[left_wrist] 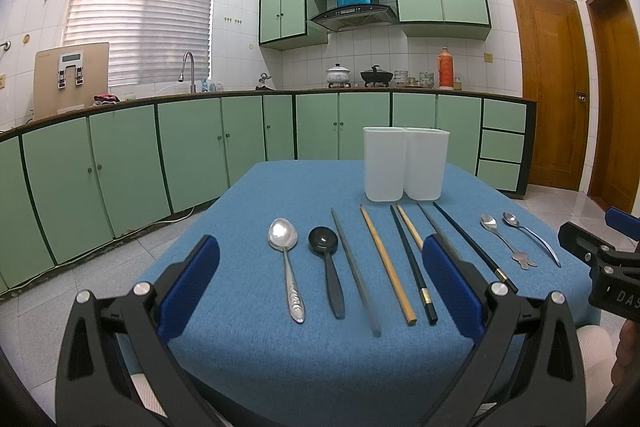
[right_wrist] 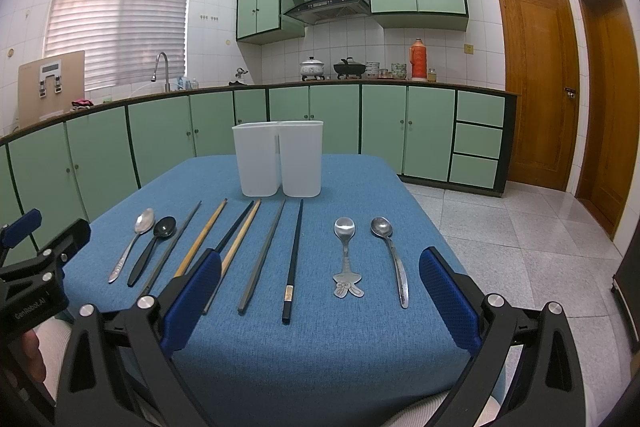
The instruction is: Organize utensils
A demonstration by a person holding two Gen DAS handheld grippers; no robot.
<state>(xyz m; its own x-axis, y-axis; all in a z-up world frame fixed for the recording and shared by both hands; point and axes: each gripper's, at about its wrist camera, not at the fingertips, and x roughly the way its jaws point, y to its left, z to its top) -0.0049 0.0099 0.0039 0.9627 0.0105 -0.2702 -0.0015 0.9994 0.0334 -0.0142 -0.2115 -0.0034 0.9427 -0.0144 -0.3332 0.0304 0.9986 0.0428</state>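
On the blue table (left_wrist: 248, 307) lie a row of utensils: a silver spoon (left_wrist: 286, 259), a black spoon (left_wrist: 328, 267), several chopsticks, grey (left_wrist: 356, 271), wooden (left_wrist: 388, 265) and black (left_wrist: 414, 267), and two small metal spoons (right_wrist: 346, 255) (right_wrist: 390, 255) on the right. A white two-compartment holder (left_wrist: 404, 163) (right_wrist: 278, 159) stands upright behind them. My left gripper (left_wrist: 320, 267) is open above the near-left utensils. My right gripper (right_wrist: 320, 283) is open above the near-right ones. Both hold nothing.
Green kitchen cabinets (left_wrist: 160, 155) and a counter with pots (left_wrist: 339, 73) run behind the table. Wooden doors (right_wrist: 536, 83) stand at the right. Tiled floor (right_wrist: 520, 227) surrounds the table. The right gripper's body shows at the left wrist view's right edge (left_wrist: 608, 259).
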